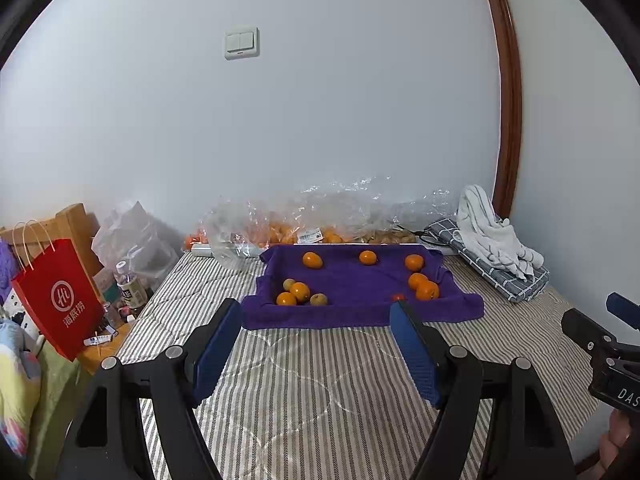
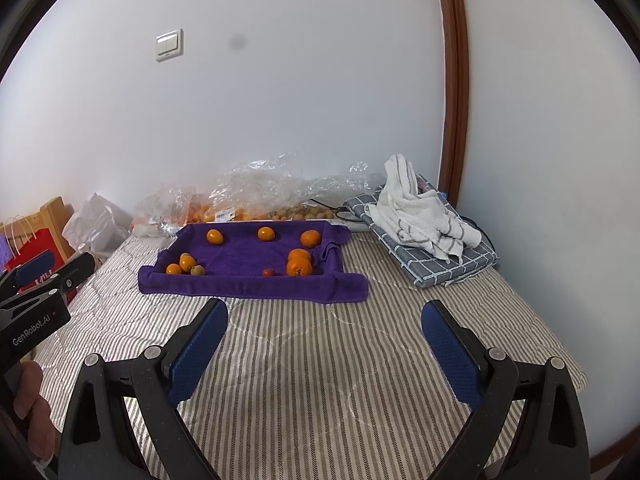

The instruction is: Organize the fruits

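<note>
Left gripper [image 1: 316, 312] and right gripper [image 2: 325, 320] — each held above the striped bedcover [image 2: 304, 360], jaws spread wide, nothing between the blue pads. Neither pair of jaws touches any fruit; both point toward the wall.

Ahead of both jaws lies a purple towel [image 2: 240, 284] with its edges rolled up into a shallow tray. On it, the fruits fall into loose clusters: toward the left jaw's side, two oranges [image 1: 294, 294] touching two small greenish fruits [image 1: 319, 299]; along the far edge, three oranges [image 1: 367, 257] spaced well apart; toward the right jaw's side, two oranges [image 2: 299, 263] pressed together, with one small red fruit [image 2: 268, 272] just beside them near the front roll.

Beyond the towel, against the wall, clear plastic bags [image 2: 248, 188] hold more orange fruit and some pale brown pieces. Farther out from the right jaw, a white striped towel [image 2: 420, 208] sits on folded checked cloth [image 2: 444, 260]; farther out from the left jaw, a red paper bag [image 1: 56, 296].

Stage, as a judgement: the fruits already rest on the towel yet remain mixed by kind — an arrangement consistent with sorting under way or with a loose layout accepted as final. Any further pick would require an open jaw to travel forward over the front roll and close gently around a single round, roll-prone fruit.
</note>
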### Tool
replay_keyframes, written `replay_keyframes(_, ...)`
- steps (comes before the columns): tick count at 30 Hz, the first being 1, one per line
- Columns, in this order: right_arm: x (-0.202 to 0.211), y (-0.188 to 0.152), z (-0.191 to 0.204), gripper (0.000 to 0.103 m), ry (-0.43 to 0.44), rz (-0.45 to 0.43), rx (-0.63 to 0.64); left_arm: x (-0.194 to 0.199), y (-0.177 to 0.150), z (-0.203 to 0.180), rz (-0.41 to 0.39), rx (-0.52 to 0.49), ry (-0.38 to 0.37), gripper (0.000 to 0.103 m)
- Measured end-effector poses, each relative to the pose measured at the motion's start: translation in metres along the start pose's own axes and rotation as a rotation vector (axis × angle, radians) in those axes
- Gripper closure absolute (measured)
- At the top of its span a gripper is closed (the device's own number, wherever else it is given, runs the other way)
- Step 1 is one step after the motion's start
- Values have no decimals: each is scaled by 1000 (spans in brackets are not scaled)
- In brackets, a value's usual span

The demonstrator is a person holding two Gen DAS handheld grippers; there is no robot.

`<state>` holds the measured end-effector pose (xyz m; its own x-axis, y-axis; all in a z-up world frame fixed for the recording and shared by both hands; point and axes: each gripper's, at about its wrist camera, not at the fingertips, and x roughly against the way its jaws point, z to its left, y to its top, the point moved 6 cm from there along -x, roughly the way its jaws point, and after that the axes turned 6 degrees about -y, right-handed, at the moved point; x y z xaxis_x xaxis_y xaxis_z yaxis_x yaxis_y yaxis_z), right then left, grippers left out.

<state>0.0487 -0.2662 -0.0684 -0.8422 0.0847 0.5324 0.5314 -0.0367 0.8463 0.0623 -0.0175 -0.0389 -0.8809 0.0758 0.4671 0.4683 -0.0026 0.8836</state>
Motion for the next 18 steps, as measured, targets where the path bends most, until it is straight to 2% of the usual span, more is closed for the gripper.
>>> replay_keyframes(18,-13,-8,6,6,9,11,7,-13,-8,9,23,4,0,28)
